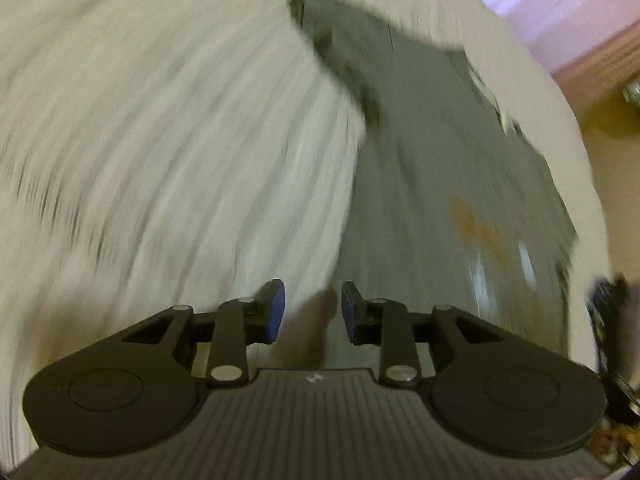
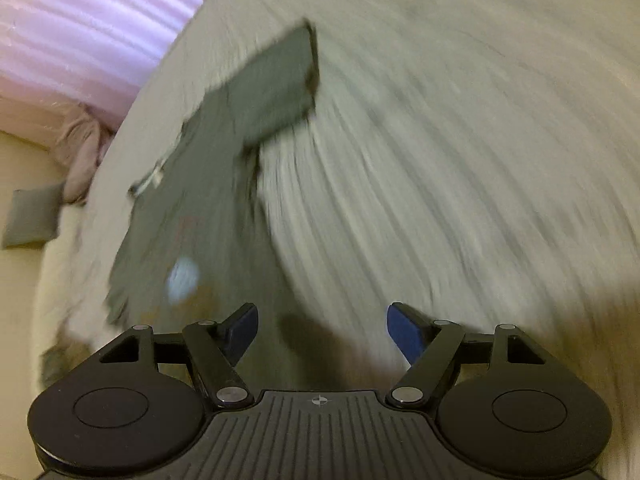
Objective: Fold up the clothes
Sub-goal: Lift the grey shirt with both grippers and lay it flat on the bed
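A dark grey T-shirt (image 1: 448,152) lies spread on a white bedcover (image 1: 160,120), with an orange print near its lower part and a sleeve reaching up and left. The left gripper (image 1: 313,312) hovers over the shirt's left edge, its jaws apart with nothing between the blue pads. In the right wrist view the same T-shirt (image 2: 224,152) lies at the left with one sleeve stretched toward the top. The right gripper (image 2: 322,332) stands wide open above the bedcover (image 2: 460,160), just right of the shirt's hem, holding nothing. Both views are smeared by motion.
A pink curtain (image 2: 80,28) hangs beyond the bed. On the pale floor beside the bed lies a grey cushion (image 2: 32,220), and a pink cloth (image 2: 84,148) bunches at the bed's corner. Dark clutter (image 1: 608,320) sits at the right edge of the left wrist view.
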Tool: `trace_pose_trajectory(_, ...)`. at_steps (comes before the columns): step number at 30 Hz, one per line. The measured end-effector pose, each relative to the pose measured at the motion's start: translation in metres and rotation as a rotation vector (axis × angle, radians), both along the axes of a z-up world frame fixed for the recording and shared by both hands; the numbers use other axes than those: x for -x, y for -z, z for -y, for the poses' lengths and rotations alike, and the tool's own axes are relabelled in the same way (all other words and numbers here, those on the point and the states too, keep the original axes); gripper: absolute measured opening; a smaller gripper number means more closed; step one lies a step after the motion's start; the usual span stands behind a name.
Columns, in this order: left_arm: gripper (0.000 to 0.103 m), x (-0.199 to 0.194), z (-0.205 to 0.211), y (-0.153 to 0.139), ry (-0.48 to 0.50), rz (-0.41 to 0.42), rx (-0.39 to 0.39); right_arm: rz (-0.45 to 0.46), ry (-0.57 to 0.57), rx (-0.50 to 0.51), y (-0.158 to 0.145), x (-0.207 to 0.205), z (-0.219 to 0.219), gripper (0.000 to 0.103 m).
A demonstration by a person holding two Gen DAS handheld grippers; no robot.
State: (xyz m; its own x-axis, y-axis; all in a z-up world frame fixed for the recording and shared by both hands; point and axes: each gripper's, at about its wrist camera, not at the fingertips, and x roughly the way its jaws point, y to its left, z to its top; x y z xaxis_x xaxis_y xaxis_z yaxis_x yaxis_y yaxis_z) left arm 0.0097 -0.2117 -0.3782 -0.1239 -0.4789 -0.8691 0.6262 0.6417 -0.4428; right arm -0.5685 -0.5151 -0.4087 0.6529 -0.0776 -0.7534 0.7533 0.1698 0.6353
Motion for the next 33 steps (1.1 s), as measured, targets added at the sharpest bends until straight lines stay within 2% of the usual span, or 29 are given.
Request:
trace_pose_trajectory(3, 0.026, 0.017, -0.031, 0.002, 0.033, -0.035, -0.008, 0.000, -0.035, -0.052, 0.006, 0.015, -0.032, 0.073)
trace_pose_trajectory(7, 0.025, 0.026, -0.055, 0.010, 0.027, -0.070, -0.021, 0.026, 0.024, -0.053, 0.000, 0.028, -0.058, 0.063)
trace_pose_trajectory(9, 0.025, 0.030, -0.059, 0.011, 0.049, -0.093, -0.012, 0.032, 0.014, -0.054, 0.000, 0.023, -0.064, 0.055)
trace_pose_trajectory(10, 0.025, 0.030, -0.061, 0.013, 0.061, -0.113, -0.005, 0.033, 0.001, -0.058, -0.001, 0.019, -0.067, 0.044)
trace_pose_trajectory(11, 0.023, 0.031, -0.063, 0.014, 0.071, -0.134, 0.001, 0.038, -0.009, -0.072, -0.001, 0.015, -0.071, 0.022)
trace_pose_trajectory(12, 0.022, 0.031, -0.066, 0.017, 0.075, -0.161, 0.009, 0.037, -0.016, -0.094, 0.000, 0.013, -0.076, 0.007)
trace_pose_trajectory(13, 0.009, 0.030, -0.068, 0.018, 0.082, -0.187, 0.017, 0.026, -0.020, -0.101, -0.001, 0.012, -0.080, 0.002)
trace_pose_trajectory(14, 0.003, 0.029, -0.071, 0.018, 0.089, -0.211, 0.028, 0.021, -0.009, -0.093, -0.006, 0.013, -0.083, 0.003)
trace_pose_trajectory(19, 0.003, 0.009, -0.096, -0.016, 0.080, -0.283, 0.177, 0.073, 0.109, -0.097, -0.045, 0.026, -0.084, 0.002)
trace_pose_trajectory(21, 0.003, 0.003, -0.100, -0.024, 0.094, -0.277, 0.191, 0.036, 0.107, -0.096, -0.048, 0.018, -0.082, 0.002)
trace_pose_trajectory(24, 0.004, 0.007, -0.089, -0.013, 0.136, -0.236, 0.143, -0.087, 0.093, -0.090, -0.034, 0.005, -0.082, 0.003)
trace_pose_trajectory(26, 0.007, 0.023, -0.079, 0.005, 0.178, -0.160, 0.046, -0.192, 0.077, -0.081, -0.015, -0.004, -0.085, 0.003)
trace_pose_trajectory(27, 0.007, 0.031, -0.075, 0.012, 0.198, -0.121, -0.002, -0.218, 0.069, -0.063, -0.010, -0.007, -0.088, 0.003)
trace_pose_trajectory(28, 0.009, 0.038, -0.075, 0.014, 0.210, -0.092, -0.018, -0.239, 0.065, -0.042, -0.013, -0.009, -0.091, 0.003)
trace_pose_trajectory(29, 0.011, 0.043, -0.077, 0.011, 0.211, -0.064, -0.021, -0.267, 0.060, -0.018, -0.020, -0.011, -0.094, 0.011)
trace_pose_trajectory(30, 0.012, 0.045, -0.079, 0.005, 0.213, -0.046, -0.029, -0.308, 0.044, 0.011, -0.028, -0.013, -0.098, 0.026)
trace_pose_trajectory(31, 0.012, 0.046, -0.081, -0.001, 0.224, -0.030, -0.044, -0.373, 0.022, 0.054, -0.039, -0.016, -0.102, 0.054)
trace_pose_trajectory(32, 0.012, 0.047, -0.082, -0.007, 0.242, -0.001, -0.066, -0.453, 0.003, 0.122, -0.051, -0.019, -0.106, 0.067)
trace_pose_trajectory(33, 0.012, 0.049, -0.080, -0.014, 0.259, 0.043, -0.090, -0.522, -0.023, 0.201, -0.064, -0.024, -0.108, 0.066)
